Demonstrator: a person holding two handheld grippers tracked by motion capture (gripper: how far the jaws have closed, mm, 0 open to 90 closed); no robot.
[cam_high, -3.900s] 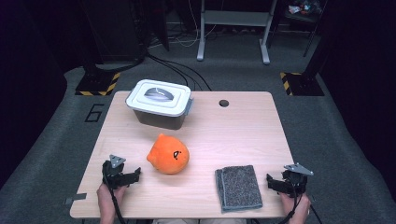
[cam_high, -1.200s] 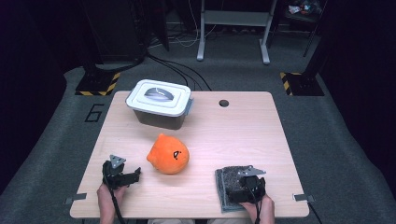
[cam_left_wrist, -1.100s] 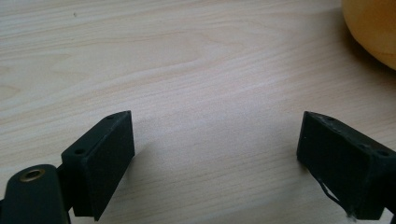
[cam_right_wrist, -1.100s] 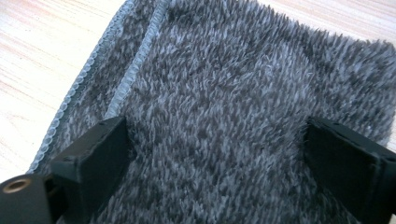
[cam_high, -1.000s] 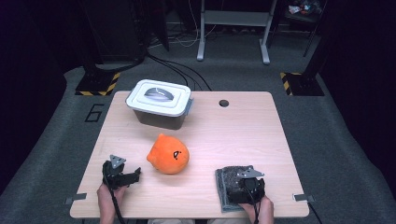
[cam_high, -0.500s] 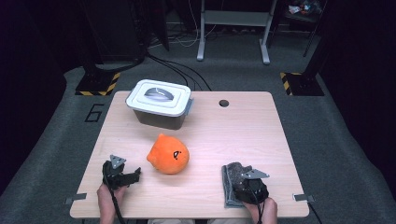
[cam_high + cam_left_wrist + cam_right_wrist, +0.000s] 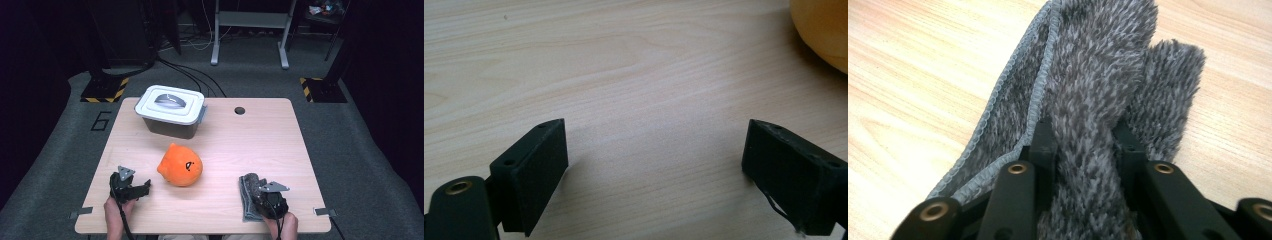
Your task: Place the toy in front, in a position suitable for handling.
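On my wooden table (image 7: 280,145), the grey cloth (image 7: 248,197) near the front right edge, flat a second ago, is now bunched into a narrow ridge. My right gripper (image 7: 265,197) sits on it; its jaws have just been closing and now pinch a fold of cloth (image 7: 1088,125). My left gripper (image 7: 131,187) has stayed put at front left, jaws wide and empty, beside the orange plush toy (image 7: 180,165).

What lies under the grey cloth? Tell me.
The grey cloth lies bunched on the wooden table, pinched by the right gripper. Anything beneath its folds is covered.
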